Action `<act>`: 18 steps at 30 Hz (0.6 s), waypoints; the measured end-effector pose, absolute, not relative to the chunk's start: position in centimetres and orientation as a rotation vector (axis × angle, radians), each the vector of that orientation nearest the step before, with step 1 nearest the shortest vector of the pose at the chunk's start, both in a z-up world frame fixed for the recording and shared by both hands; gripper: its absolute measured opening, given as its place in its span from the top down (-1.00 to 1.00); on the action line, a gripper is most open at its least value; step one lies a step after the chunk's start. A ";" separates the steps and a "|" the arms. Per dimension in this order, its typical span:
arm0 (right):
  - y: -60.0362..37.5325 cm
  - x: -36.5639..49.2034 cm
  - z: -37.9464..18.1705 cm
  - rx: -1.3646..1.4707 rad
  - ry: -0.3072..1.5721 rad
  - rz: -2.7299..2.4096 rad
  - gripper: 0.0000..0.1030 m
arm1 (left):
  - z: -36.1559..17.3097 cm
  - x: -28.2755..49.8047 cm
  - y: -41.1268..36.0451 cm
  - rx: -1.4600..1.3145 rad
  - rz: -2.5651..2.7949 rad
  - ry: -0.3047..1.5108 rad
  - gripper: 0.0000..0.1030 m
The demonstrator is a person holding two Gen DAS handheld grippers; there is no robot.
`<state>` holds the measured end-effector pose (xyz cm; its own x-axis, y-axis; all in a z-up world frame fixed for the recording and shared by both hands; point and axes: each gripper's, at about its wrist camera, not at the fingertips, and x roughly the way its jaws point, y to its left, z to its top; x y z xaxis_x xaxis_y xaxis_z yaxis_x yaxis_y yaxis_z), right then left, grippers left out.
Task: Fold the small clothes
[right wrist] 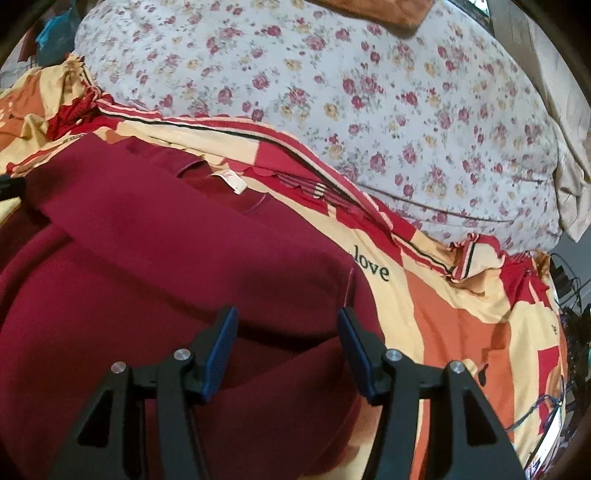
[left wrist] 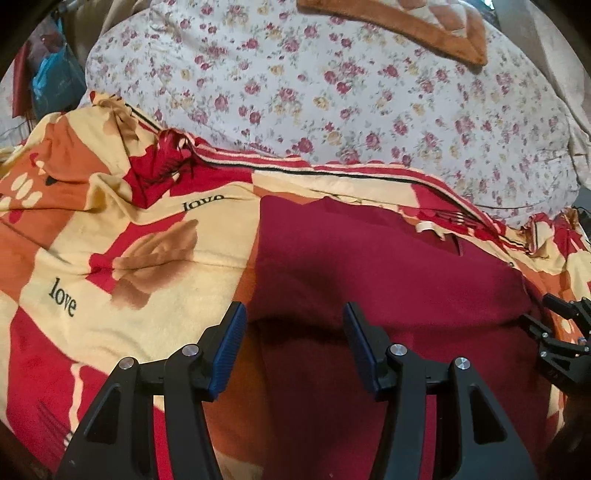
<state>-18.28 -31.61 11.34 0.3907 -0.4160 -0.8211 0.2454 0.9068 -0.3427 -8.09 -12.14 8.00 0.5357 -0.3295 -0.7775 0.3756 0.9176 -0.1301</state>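
A dark red garment [left wrist: 388, 273] lies on the patterned bedspread [left wrist: 110, 236], its top part folded down over the lower part, with a white neck label [left wrist: 428, 226] near its far edge. My left gripper [left wrist: 294, 317] is open and empty, hovering over the garment's left edge. In the right wrist view the garment [right wrist: 166, 251] fills the left side, label [right wrist: 232, 181] at the far edge. My right gripper [right wrist: 287, 321] is open and empty above the garment's right edge. It also shows at the right edge of the left wrist view [left wrist: 554, 321].
A floral quilt [left wrist: 332, 85] is heaped behind the garment. An orange-brown cushion [left wrist: 413, 26] lies on it. Blue bags [left wrist: 48, 81] hang at the far left. Cables [right wrist: 569, 295] hang off the bed's right side.
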 end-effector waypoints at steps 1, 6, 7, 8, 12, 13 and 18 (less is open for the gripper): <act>-31.4 -18.5 11.5 -0.177 1.090 -0.420 -0.16 | 8.2 -8.4 -12.2 0.057 -0.425 0.911 0.35; -30.4 -19.6 12.2 -0.197 1.075 -0.421 -0.17 | 8.7 -9.7 -12.3 0.071 -0.436 0.903 0.35; -30.3 -19.8 12.3 -0.198 1.075 -0.421 -0.17 | 8.8 -10.0 -12.4 0.072 -0.439 0.902 0.35; -30.2 -20.0 12.5 -0.196 1.075 -0.421 -0.17 | 8.8 -10.1 -12.4 0.071 -0.441 0.902 0.35; -30.0 -20.9 12.9 -0.203 1.074 -0.422 -0.18 | 9.1 -10.8 -12.7 0.077 -0.450 0.897 0.35; -30.0 -21.0 12.9 -0.204 1.074 -0.422 -0.18 | 9.2 -11.0 -12.7 0.081 -0.451 0.894 0.35; -30.0 -21.8 13.3 -0.211 1.074 -0.431 -0.19 | 9.6 -11.6 -12.8 0.082 -0.456 0.887 0.35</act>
<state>-21.77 -29.95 13.27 0.4045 -0.4389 -0.8023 0.2371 0.8976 -0.3716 -11.65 -12.85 9.56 0.5430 -0.3504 -0.7632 0.4173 0.9012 -0.1169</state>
